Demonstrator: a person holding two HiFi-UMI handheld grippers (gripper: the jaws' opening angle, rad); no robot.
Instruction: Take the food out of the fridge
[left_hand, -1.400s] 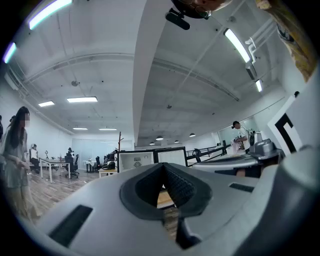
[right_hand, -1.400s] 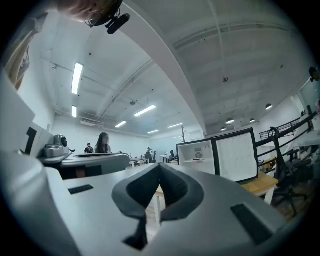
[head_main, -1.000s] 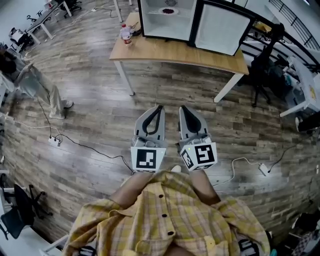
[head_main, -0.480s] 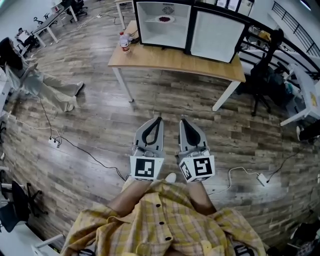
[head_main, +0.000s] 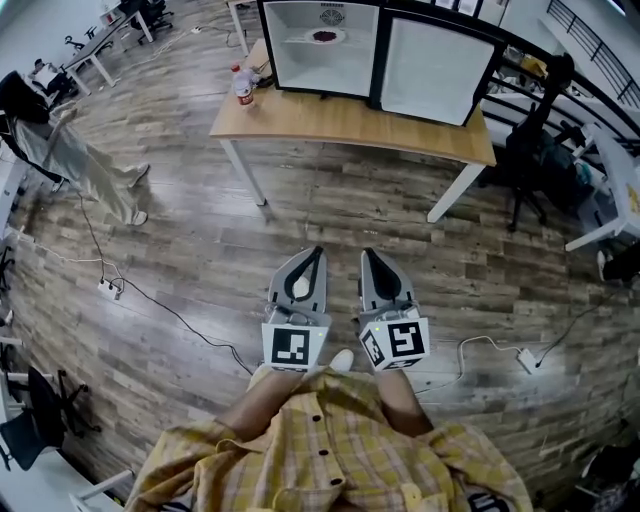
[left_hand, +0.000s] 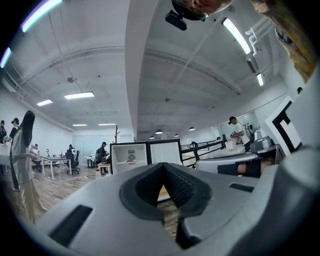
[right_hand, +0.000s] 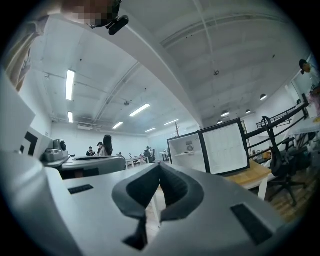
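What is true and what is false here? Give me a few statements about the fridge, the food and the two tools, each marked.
1. The fridge stands on the table with its door open. True.
2. The left tool holds the food. False: its jaws are together on nothing, and the plate of food sits inside the fridge.
3. A bottle stands on the table beside the fridge. True.
4. The right tool reaches into the fridge. False: it hangs over the floor, short of the table.

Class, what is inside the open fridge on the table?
One plate of dark food sits in the white fridge. Nothing else shows there; the compartment's top is cut off by the frame.
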